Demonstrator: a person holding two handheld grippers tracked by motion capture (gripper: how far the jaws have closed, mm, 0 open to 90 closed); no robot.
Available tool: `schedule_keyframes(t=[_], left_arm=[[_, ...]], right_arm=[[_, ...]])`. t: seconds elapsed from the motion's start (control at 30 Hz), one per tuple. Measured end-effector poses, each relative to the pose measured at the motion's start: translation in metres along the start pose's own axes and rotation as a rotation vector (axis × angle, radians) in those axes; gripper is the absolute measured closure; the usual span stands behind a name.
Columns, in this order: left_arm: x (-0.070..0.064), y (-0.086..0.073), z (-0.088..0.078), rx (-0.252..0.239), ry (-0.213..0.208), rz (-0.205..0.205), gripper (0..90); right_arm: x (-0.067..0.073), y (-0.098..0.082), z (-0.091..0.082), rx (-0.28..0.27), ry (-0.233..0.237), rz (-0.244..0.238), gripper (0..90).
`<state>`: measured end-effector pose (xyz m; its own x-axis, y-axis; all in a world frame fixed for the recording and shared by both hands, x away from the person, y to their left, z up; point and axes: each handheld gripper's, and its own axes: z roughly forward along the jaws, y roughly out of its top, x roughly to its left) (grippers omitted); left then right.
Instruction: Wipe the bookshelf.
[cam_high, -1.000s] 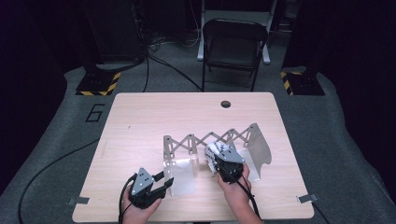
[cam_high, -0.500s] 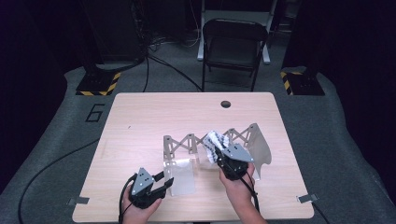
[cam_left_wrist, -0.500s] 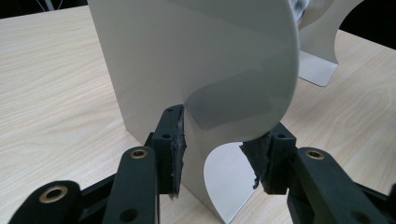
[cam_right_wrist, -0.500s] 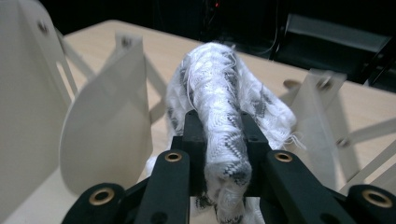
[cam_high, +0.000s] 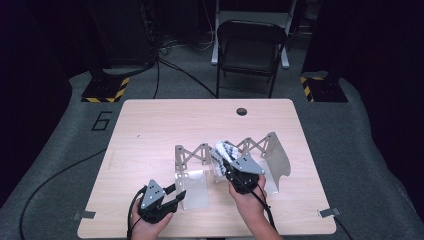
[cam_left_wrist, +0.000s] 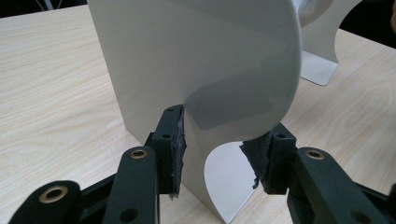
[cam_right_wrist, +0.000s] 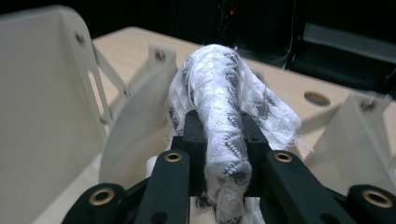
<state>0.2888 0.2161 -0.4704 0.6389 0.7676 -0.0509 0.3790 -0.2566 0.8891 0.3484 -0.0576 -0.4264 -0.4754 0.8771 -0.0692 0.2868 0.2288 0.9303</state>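
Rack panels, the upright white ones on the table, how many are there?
3. Left panel between the left gripper's pads; middle panel, partly behind the cloth in the right gripper; right panel. More may be hidden.

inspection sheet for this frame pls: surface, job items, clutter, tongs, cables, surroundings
Surface: light wood table, round hole near far edge.
Job's things: expanding metal rack standing mid-table; rolled white patterned cloth.
Clutter: nothing seen.
Tongs: left tongs around the rack's near panel, contact unclear; right tongs shut on the cloth, above the rack.
Cables: black cable across the floor, left.
Surroundings: folding chair behind the table; grey floor; striped blocks.
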Motion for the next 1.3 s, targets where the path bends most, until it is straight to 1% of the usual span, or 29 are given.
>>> schedule_keyframes(t=[0.03,0.1,0.13,0.17,0.2,0.27,0.3,0.4,0.47,0.5,0.53,0.57,0.63,0.67,0.73,0.77,0.8,0.87,0.9,0.93,0.97,1.03,1.17,1.23,1.3], left_arm=[[0.0,0.0,0.0,0.0,0.0,0.0,58.5],[0.0,0.0,0.0,0.0,0.001,0.001,58.7],[0.0,0.0,0.0,0.0,0.0,0.0,58.7],[0.0,0.0,0.001,-0.01,0.004,-0.004,58.7],[0.0,0.0,0.001,-0.009,0.003,-0.004,58.7],[0.0,-0.001,0.001,-0.008,0.002,-0.004,58.8],[0.0,-0.001,0.001,-0.007,0.002,-0.003,58.9],[0.001,0.0,0.0,0.003,-0.002,0.009,58.9],[0.001,0.0,0.0,0.002,0.0,0.008,58.8],[0.001,0.0,0.0,0.002,0.001,0.007,58.9],[0.001,0.0,0.0,0.002,0.002,0.007,58.8],[0.001,0.0,0.0,0.002,0.0,0.005,58.8],[0.001,0.0,0.001,0.002,0.003,0.007,58.7],[0.0,0.0,0.001,0.0,0.003,-0.002,58.6],[-0.001,0.0,0.002,-0.012,0.017,-0.004,58.4],[-0.001,0.0,0.002,-0.013,0.017,-0.003,58.2],[-0.001,0.0,0.002,-0.013,0.017,-0.003,58.0],[-0.002,0.0,0.002,-0.011,0.015,-0.001,57.2],[-0.002,0.0,0.003,-0.019,0.022,-0.001,57.0],[-0.002,0.0,0.003,-0.018,0.023,0.004,56.3],[-0.001,0.001,0.002,-0.023,0.028,0.012,55.8],[-0.001,0.001,0.002,-0.028,0.031,0.011,54.7],[-0.001,0.002,0.003,-0.032,0.032,0.014,54.5],[-0.002,0.002,0.003,-0.034,0.034,0.012,54.8],[-0.001,0.002,0.003,-0.02,0.031,0.018,55.7]], right_arm=[[0.0,0.002,0.001,-0.002,0.006,0.004,77.2],[0.001,0.001,0.005,0.017,0.01,0.003,77.2],[0.002,-0.003,0.01,0.042,0.009,-0.005,77.2],[0.002,-0.007,0.013,0.057,0.013,-0.002,77.2],[0.002,-0.014,0.018,0.088,0.019,0.0,77.2],[0.002,-0.025,0.026,0.129,0.025,0.004,77.2],[0.002,-0.03,0.029,0.151,0.028,0.014,77.2],[0.002,-0.038,0.033,0.178,0.029,0.02,77.2],[0.0,-0.039,0.033,0.178,0.04,0.019,77.3],[0.0,-0.037,0.031,0.179,0.048,0.032,77.3],[-0.001,-0.034,0.028,0.156,0.063,0.052,77.3],[-0.003,-0.03,0.024,0.136,0.077,0.053,77.3],[-0.003,-0.019,0.015,0.091,0.087,0.062,77.3],[-0.004,-0.013,0.011,0.065,0.093,0.061,77.3],[-0.004,-0.004,0.002,0.029,0.108,0.076,77.3],[-0.004,0.0,0.0,0.014,0.116,0.08,77.3],[-0.004,0.002,0.0,0.002,0.123,0.074,77.3],[-0.002,0.001,0.001,0.02,0.129,0.077,77.3],[-0.003,-0.001,0.003,0.027,0.136,0.075,77.3],[-0.002,-0.005,0.007,0.043,0.153,0.088,77.3],[-0.001,-0.008,0.008,0.055,0.159,0.1,77.4],[0.001,-0.018,0.013,0.086,0.169,0.114,77.4],[0.005,-0.033,0.022,0.143,0.203,0.112,77.4],[0.007,-0.035,0.024,0.157,0.204,0.107,77.4],[0.005,-0.032,0.024,0.142,0.213,0.111,77.4]])
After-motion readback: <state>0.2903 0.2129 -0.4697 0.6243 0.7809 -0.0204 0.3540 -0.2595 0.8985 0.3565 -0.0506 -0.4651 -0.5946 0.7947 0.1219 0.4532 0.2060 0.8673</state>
